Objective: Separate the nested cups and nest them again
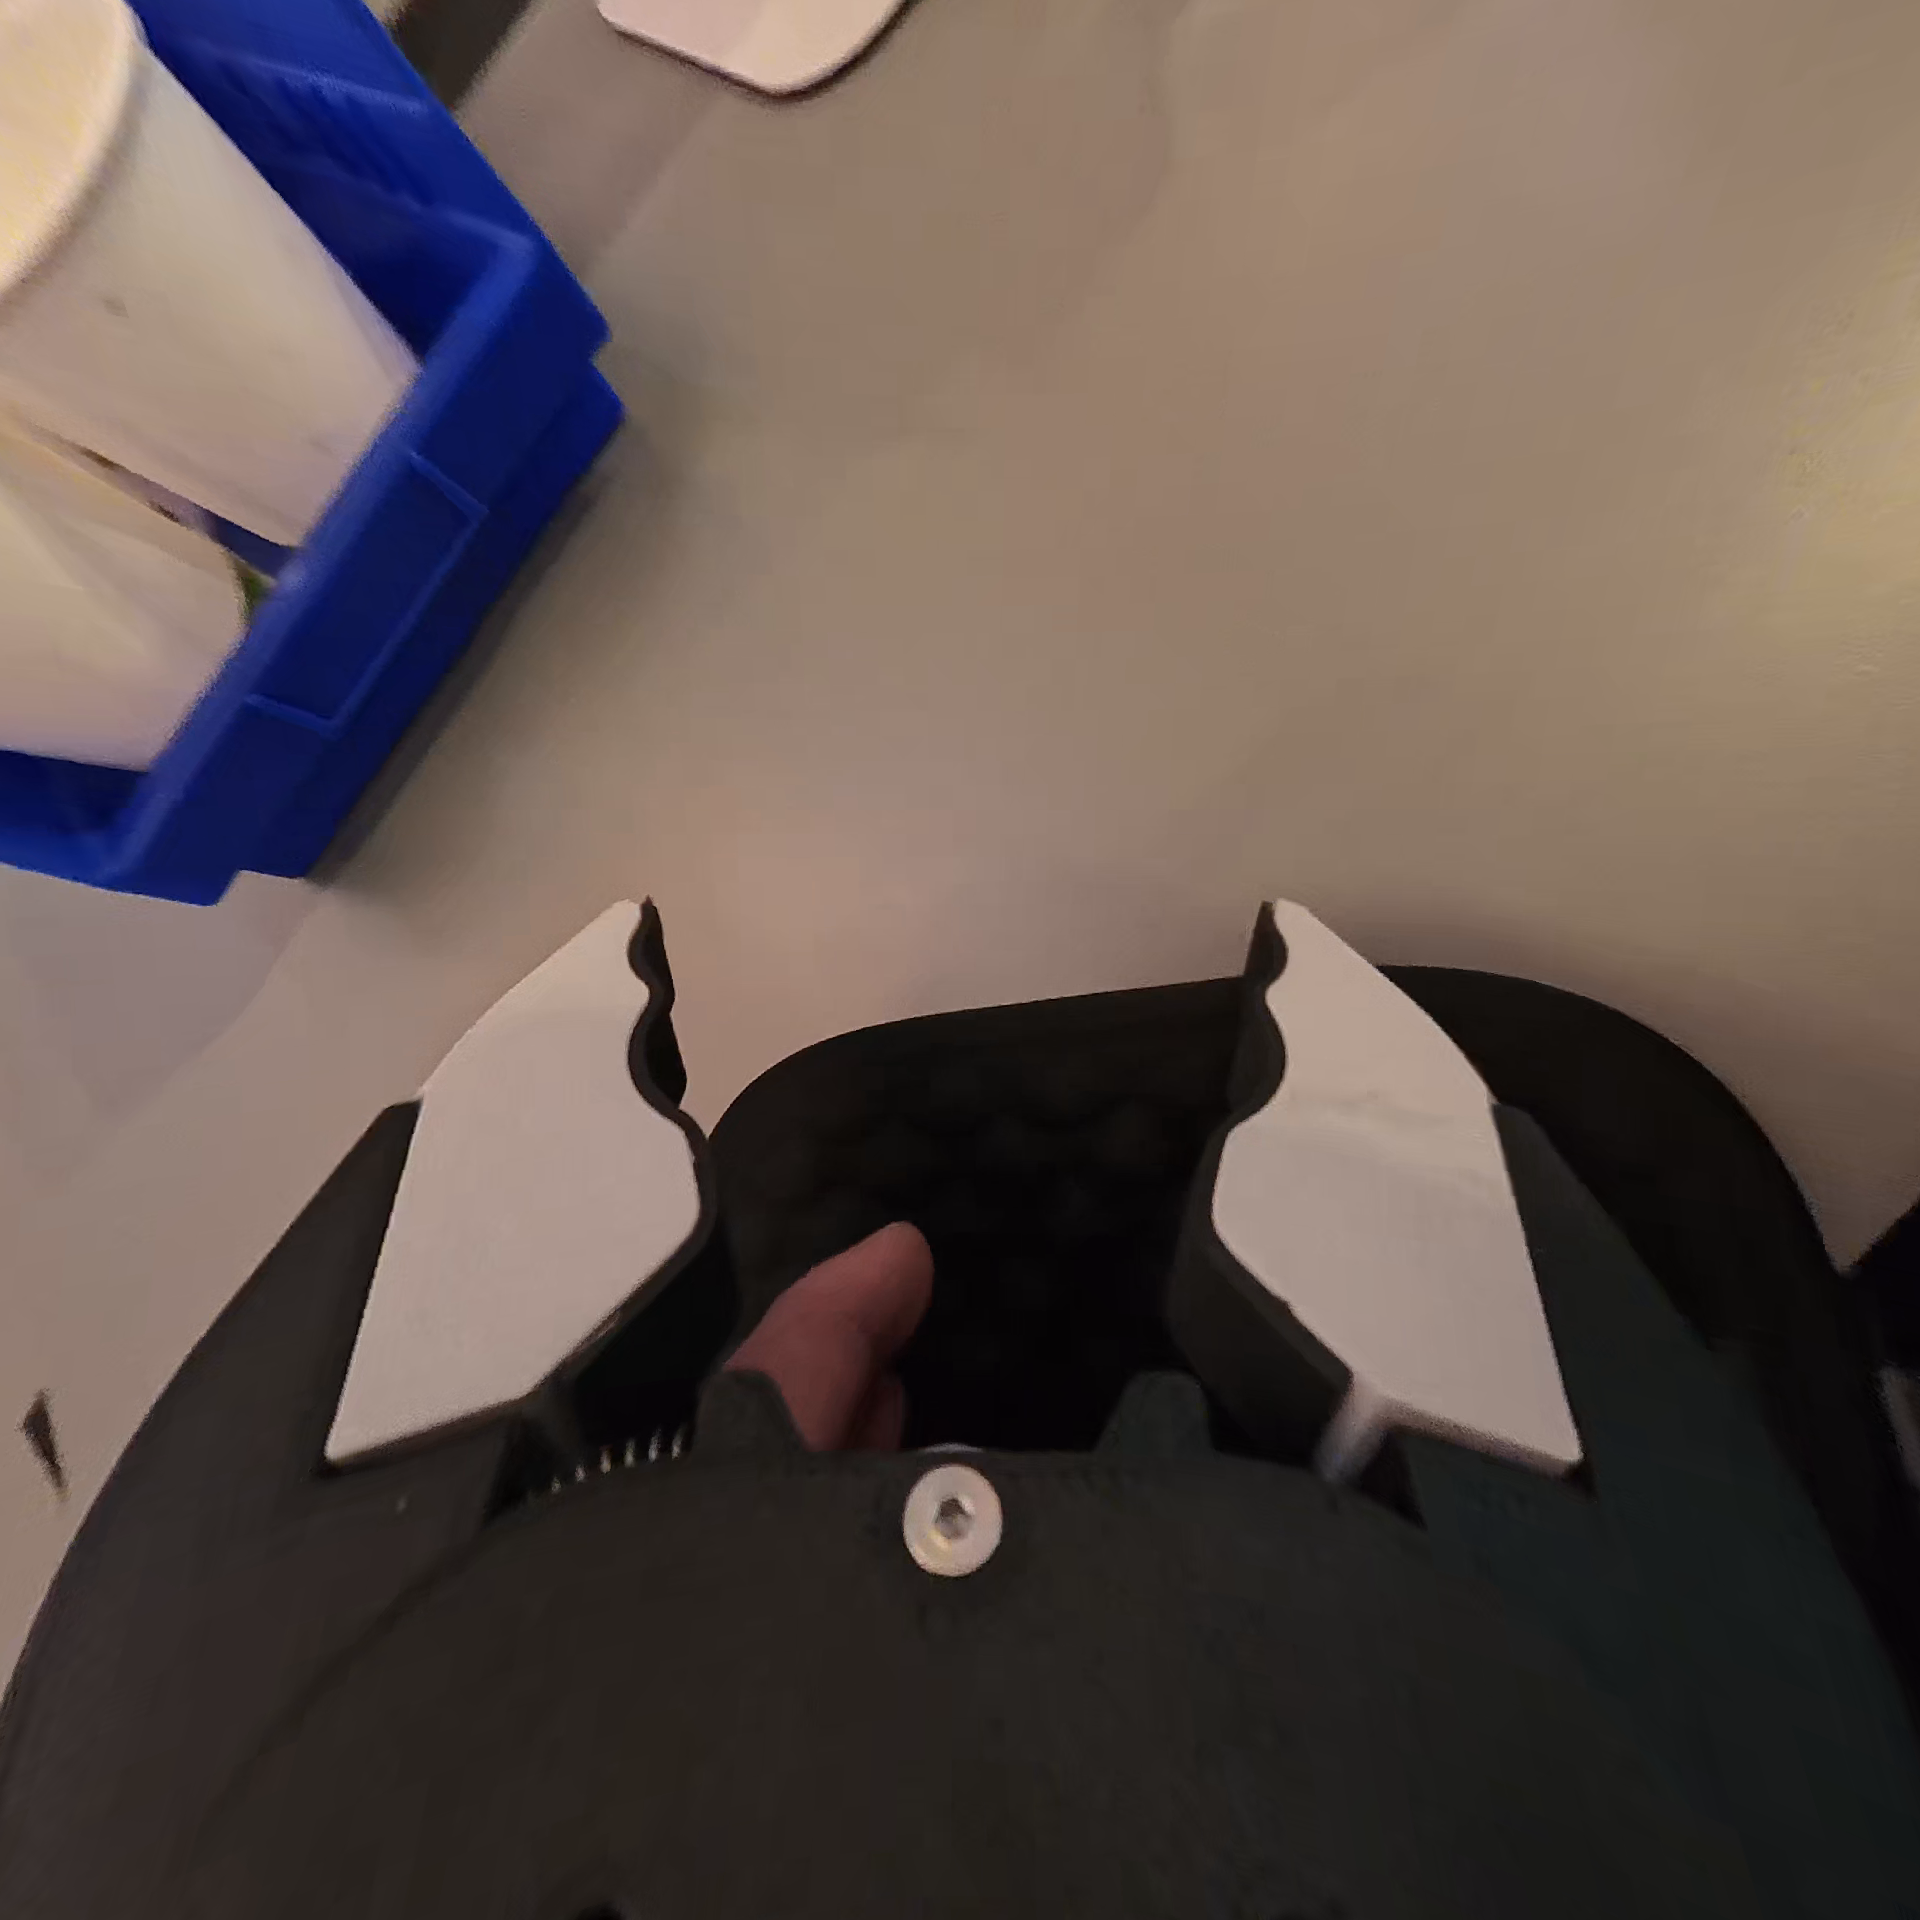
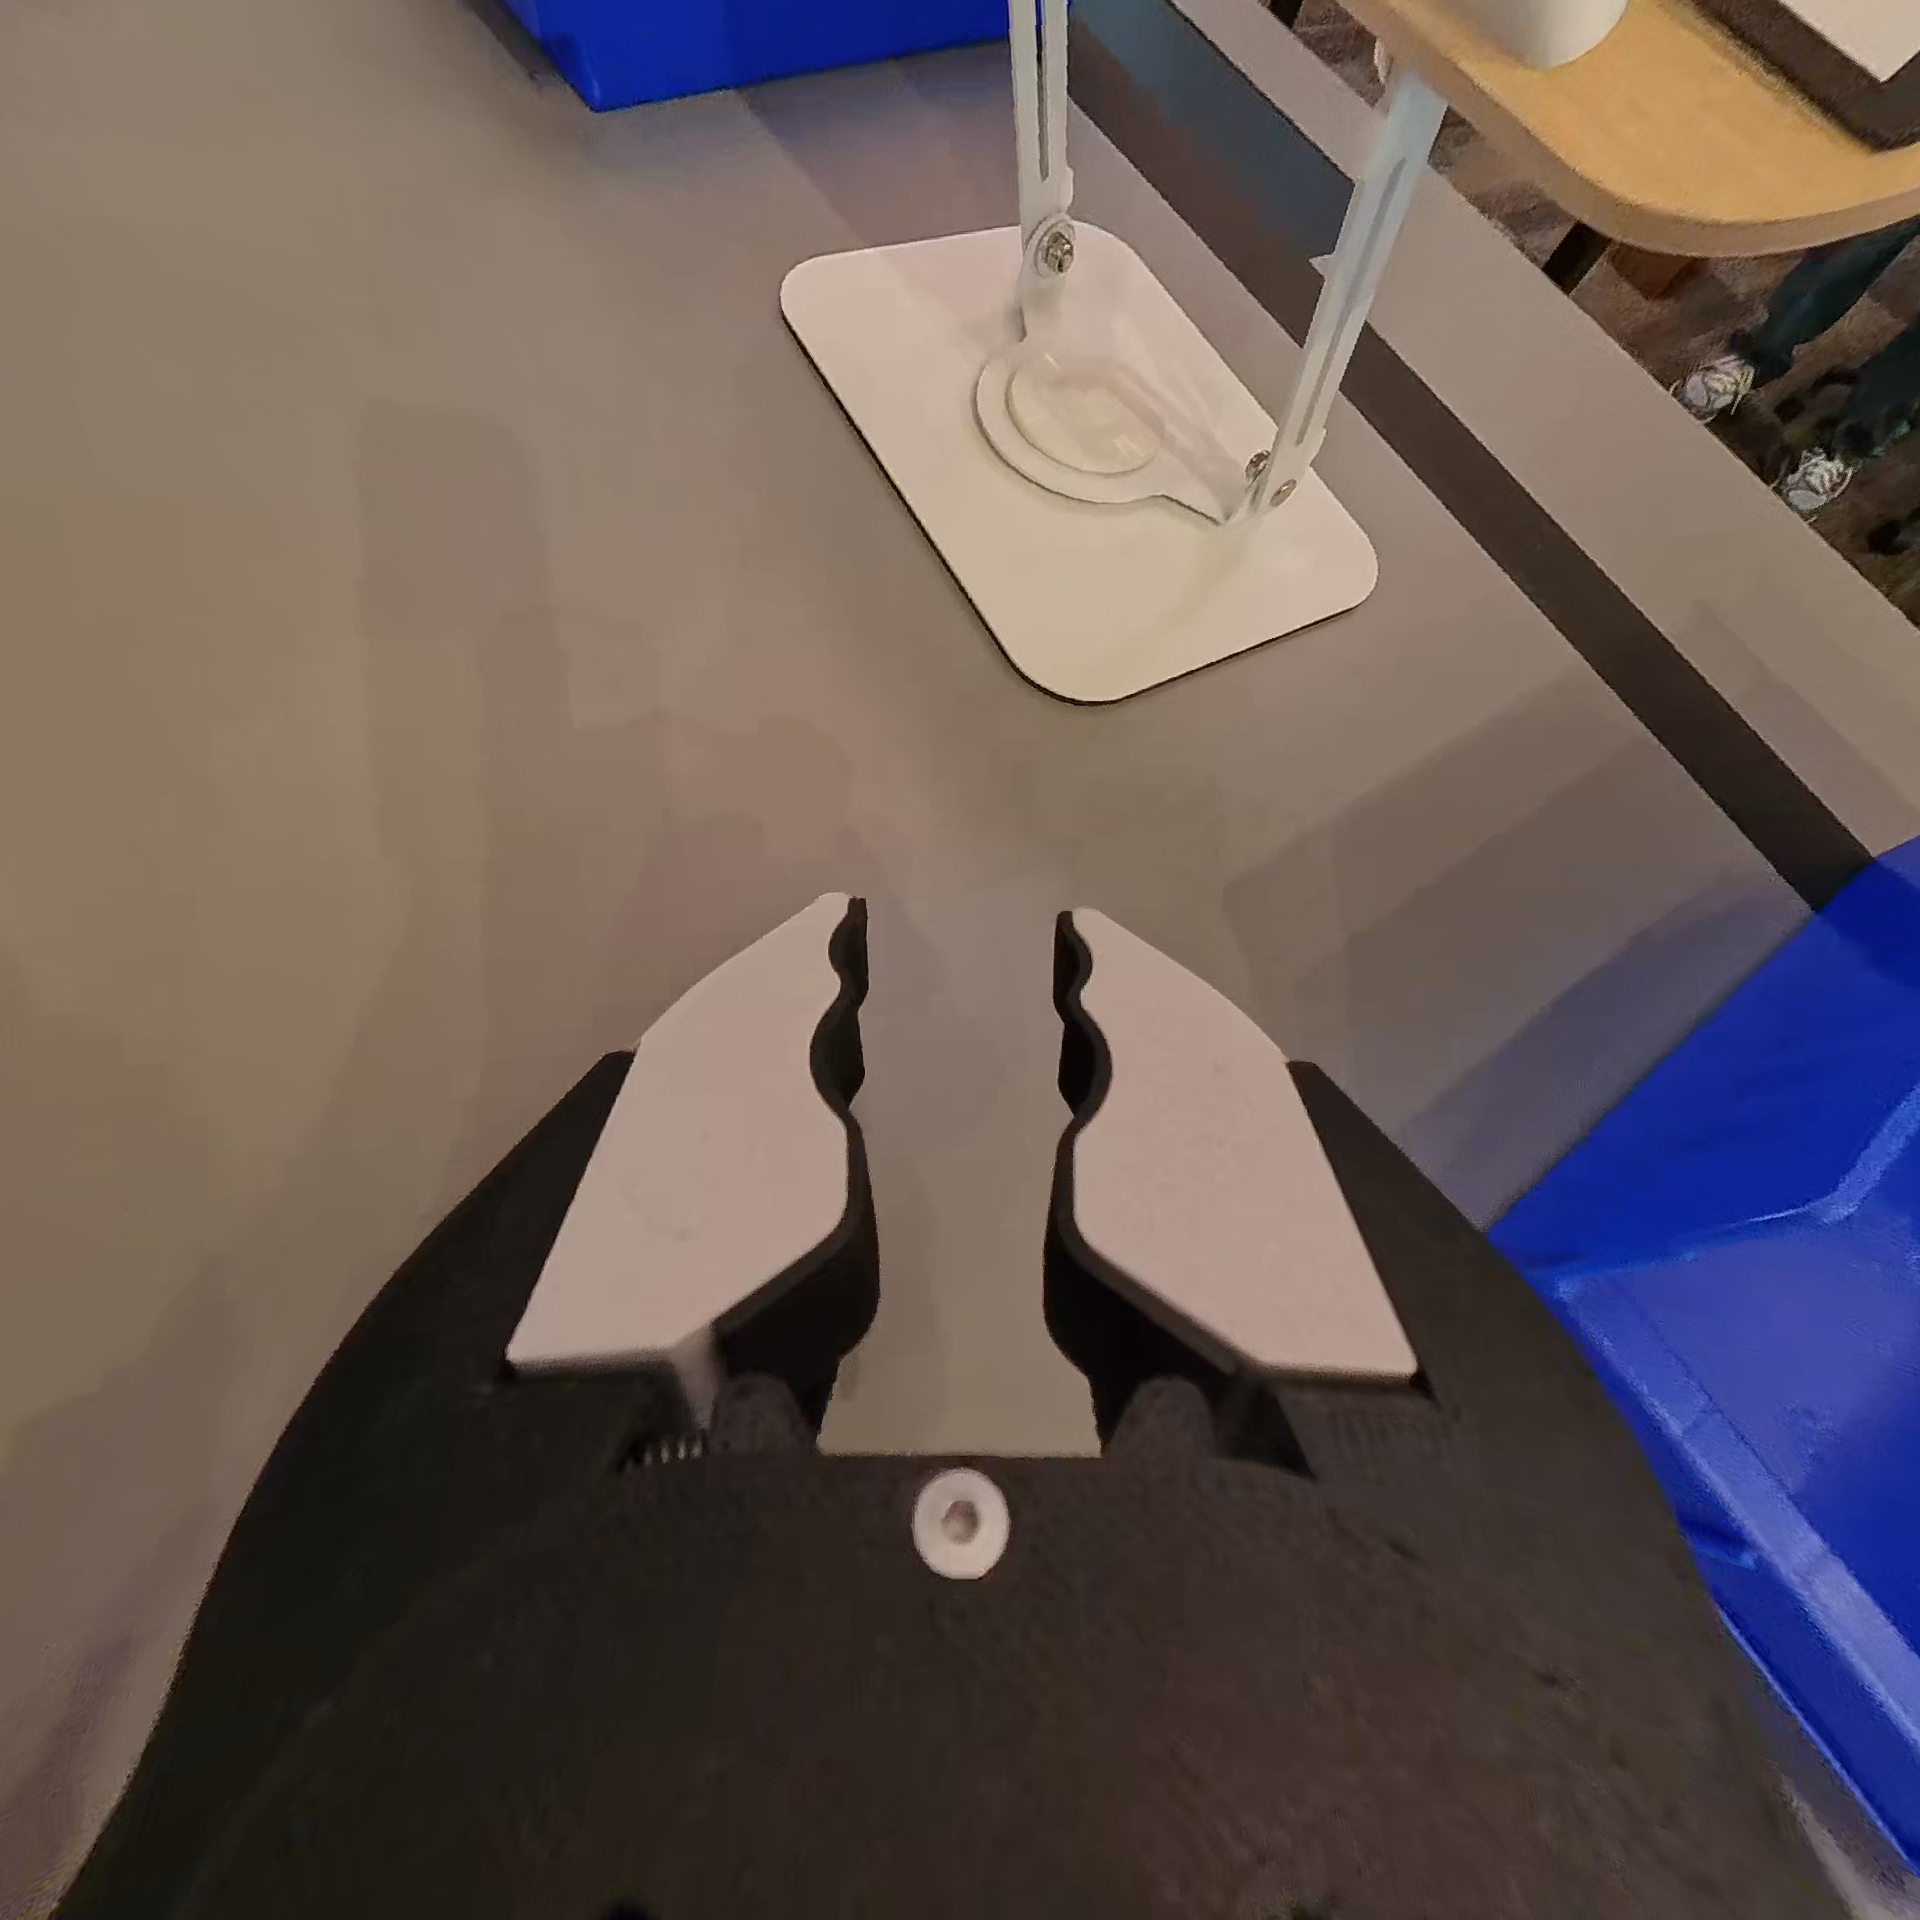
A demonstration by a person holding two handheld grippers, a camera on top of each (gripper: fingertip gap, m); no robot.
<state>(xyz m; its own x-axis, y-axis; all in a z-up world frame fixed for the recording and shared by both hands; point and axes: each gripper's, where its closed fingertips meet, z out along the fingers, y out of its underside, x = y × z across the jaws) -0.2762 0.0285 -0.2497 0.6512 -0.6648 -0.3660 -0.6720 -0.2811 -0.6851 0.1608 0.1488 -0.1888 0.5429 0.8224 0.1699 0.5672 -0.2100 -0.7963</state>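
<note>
grey counter (image 1: 1039,520) fills most of what i see from both wrists. my left gripper (image 1: 956,914) hangs over bare counter with its two white fingers (image 1: 540,1195) spread wide and nothing between the pads. below the fingers i can see a fingertip (image 1: 852,1320) of the hand holding it, against a black rounded part of the tool. up in my left corner sits a blue plastic bin (image 1: 416,582), and the white paper cups (image 1: 177,343) stand inside it, blurred, well apart from my fingers; i cannot tell whether they are nested.

my right gripper (image 2: 961,920) has its fingers a narrower way apart, also bare, with only counter showing in the gap. ahead of it, well apart, lies a white rectangular base plate (image 2: 935,343) with thin white struts (image 2: 1340,301) rising from it. a blue bin (image 2: 1714,1299) sits just beside my right finger, and another blue edge (image 2: 779,52) shows at the far side of the counter. beyond the counter is a light wooden tabletop (image 2: 1662,145).
</note>
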